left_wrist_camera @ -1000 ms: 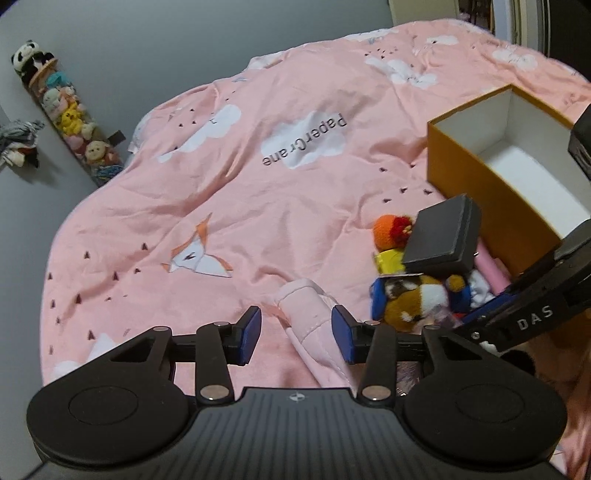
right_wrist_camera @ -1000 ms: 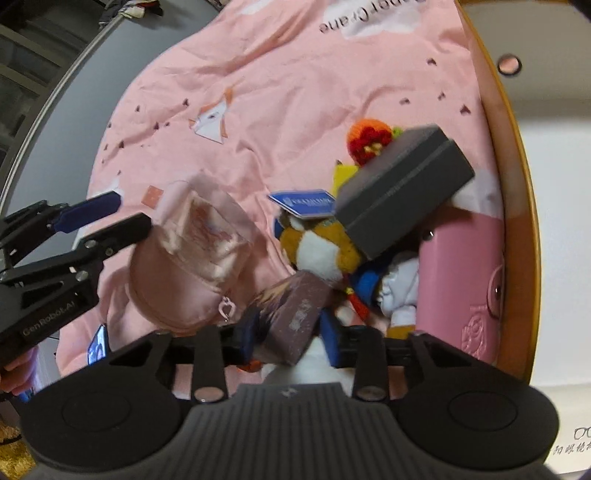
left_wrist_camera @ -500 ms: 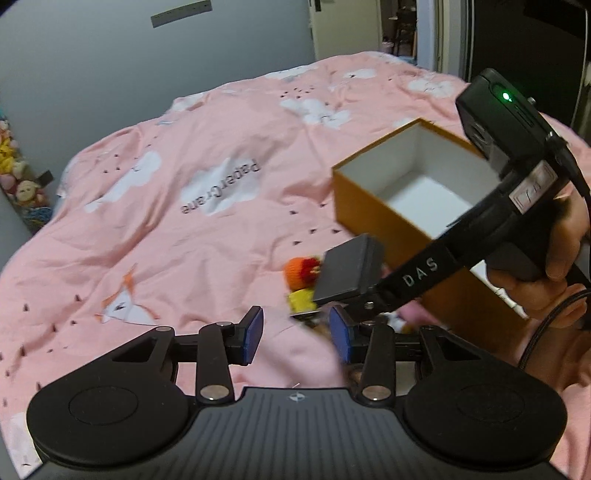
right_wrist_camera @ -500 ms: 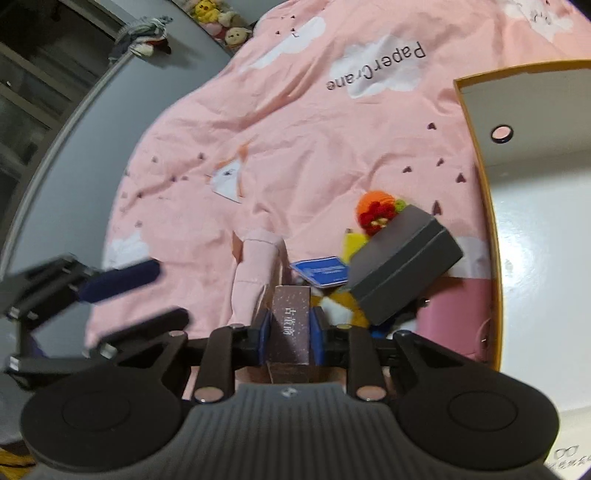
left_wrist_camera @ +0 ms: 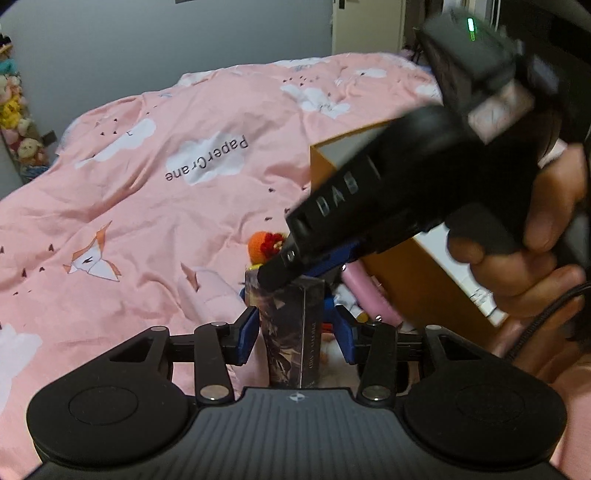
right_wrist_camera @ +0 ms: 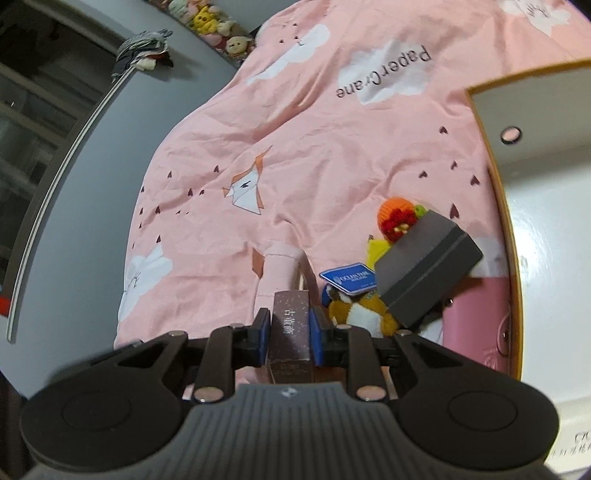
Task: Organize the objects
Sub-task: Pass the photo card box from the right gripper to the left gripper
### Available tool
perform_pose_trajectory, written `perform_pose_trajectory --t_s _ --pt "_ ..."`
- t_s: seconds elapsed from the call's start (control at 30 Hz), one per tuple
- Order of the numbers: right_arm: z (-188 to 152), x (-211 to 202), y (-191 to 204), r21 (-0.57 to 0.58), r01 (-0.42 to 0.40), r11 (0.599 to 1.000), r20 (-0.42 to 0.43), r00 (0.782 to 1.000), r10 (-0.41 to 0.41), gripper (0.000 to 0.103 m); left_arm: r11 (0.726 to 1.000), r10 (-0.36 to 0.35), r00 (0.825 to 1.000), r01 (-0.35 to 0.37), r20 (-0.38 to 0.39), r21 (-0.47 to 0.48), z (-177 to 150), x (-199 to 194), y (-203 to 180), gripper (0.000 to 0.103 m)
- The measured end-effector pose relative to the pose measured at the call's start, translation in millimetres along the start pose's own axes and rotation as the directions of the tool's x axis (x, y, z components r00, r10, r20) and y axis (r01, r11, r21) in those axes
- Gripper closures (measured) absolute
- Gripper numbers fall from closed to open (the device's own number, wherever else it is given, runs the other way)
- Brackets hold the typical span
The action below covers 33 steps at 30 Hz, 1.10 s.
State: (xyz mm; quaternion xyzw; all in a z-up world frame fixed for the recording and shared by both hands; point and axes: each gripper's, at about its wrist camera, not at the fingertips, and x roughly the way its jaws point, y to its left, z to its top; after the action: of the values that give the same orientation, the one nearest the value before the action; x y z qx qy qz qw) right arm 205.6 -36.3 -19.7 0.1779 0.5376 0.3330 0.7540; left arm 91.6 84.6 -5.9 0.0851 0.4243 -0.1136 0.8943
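Observation:
My right gripper (right_wrist_camera: 289, 336) is shut on a small brown box (right_wrist_camera: 290, 341) with white characters and holds it above the bed. In the left wrist view the same brown box (left_wrist_camera: 291, 332) stands between my left gripper's (left_wrist_camera: 296, 338) blue pads, which are open around it with a gap on each side. The right gripper's body (left_wrist_camera: 388, 199) reaches in from the upper right and grips the box's top. An open orange box (right_wrist_camera: 524, 221) with a white inside stands at the right. A dark grey box (right_wrist_camera: 428, 273) lies on a pile of plush toys (right_wrist_camera: 362, 310).
A pink pouch (right_wrist_camera: 280, 273) lies left of the pile, a pink wallet (right_wrist_camera: 476, 325) against the orange box. An orange knitted toy (right_wrist_camera: 397, 216) and a blue tag (right_wrist_camera: 349, 280) are in the pile. The pink quilt (right_wrist_camera: 314, 155) spreads beyond; soft toys (right_wrist_camera: 210, 18) line the wall.
My right gripper has lifted the brown box and brought it between my left gripper's open pads. My left gripper has risen and tilted toward the pile.

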Motion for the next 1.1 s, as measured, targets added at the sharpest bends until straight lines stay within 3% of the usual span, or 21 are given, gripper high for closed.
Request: perform_pose_trajectory --t_s 0.17,0.33,0.5,0.53,0.6,0.77,0.97,1.1 --pt "-7.0 -2.2 -12.7 0.1 0.007 0.995 -0.006 1.0 -0.007 0.079 0.993 0.109 0.994 -0.108 -0.021 0.043 -7.0 17.6 -22.5 0.048" --pt "-9.7 -1.6 -24.3 0.169 0.0 0.986 -0.024 1.0 0.004 0.079 0.963 0.224 0.974 -0.22 -0.012 0.155 -14.4 27.8 -45.1 0.046" --pt "-9.1 -1.3 -26.8 0.173 -0.009 0.985 -0.033 0.999 0.015 0.079 0.937 0.266 0.964 -0.26 0.005 0.231 -20.5 30.3 -55.3 0.061" --pt "-8.9 -1.1 -27.3 0.173 -0.011 0.985 -0.034 0.999 0.017 0.079 0.937 0.258 0.966 -0.252 0.006 0.241 -21.3 30.2 -56.5 0.07" --pt "-7.7 -0.7 -26.6 0.162 -0.018 0.987 -0.036 0.999 0.024 0.078 0.933 0.265 0.964 -0.26 0.014 0.25 -22.1 29.4 -57.3 0.071" --pt "3.8 -10.1 -24.2 0.113 -0.02 0.993 -0.026 0.999 0.023 0.075 0.965 0.231 0.973 -0.23 0.007 0.126 -15.2 19.9 -35.9 0.077" --pt "22.1 -19.6 -17.7 -0.012 0.129 0.992 -0.008 0.992 -0.129 0.075 0.983 0.177 0.984 -0.176 0.015 -0.05 -3.8 12.0 4.5 0.078" --pt "24.5 -8.7 -21.5 0.017 0.23 0.973 -0.063 0.971 -0.229 0.061 0.978 0.141 0.989 -0.133 0.04 -0.159 -0.9 6.0 24.8 0.078"
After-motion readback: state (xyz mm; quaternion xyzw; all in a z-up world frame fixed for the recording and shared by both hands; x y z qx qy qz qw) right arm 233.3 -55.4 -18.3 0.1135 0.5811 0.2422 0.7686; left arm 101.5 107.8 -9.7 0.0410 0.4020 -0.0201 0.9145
